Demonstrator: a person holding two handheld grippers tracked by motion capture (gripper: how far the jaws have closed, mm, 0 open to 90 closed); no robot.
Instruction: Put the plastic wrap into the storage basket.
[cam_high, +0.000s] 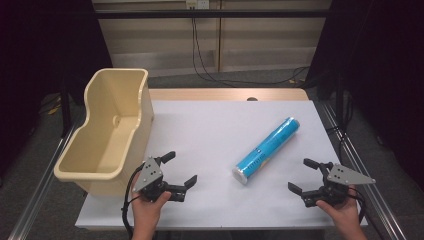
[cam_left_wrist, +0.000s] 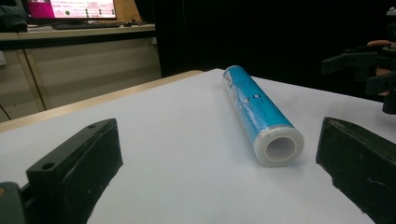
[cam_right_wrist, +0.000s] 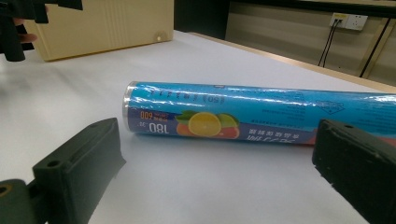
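Far left we see a beige plastic bin (cam_high: 107, 135), empty, sitting on the left edge of the worktop (cam_high: 210, 125). Just beside its near corner hovers the left hand-held gripper (cam_high: 181, 169), jaws spread wide, nothing between them; its own view looks straight at the open end of the roll. Mid-worktop lies the blue roll of food wrap bags (cam_high: 266, 149), flat on its side, set diagonally, white core end toward us, well apart from the bin. Right of it sits the right hand-held gripper (cam_high: 302, 174), jaws also spread and empty, facing the roll's long side from near.

We judge this the approach step: no contact yet, both tools aimed at the roll. Next move likely calls for one gripper to close in, straddle the roll across its width and pinch; the round film-wrapped body could roll or slip, so a centred grip. The bin looks like the drop target.
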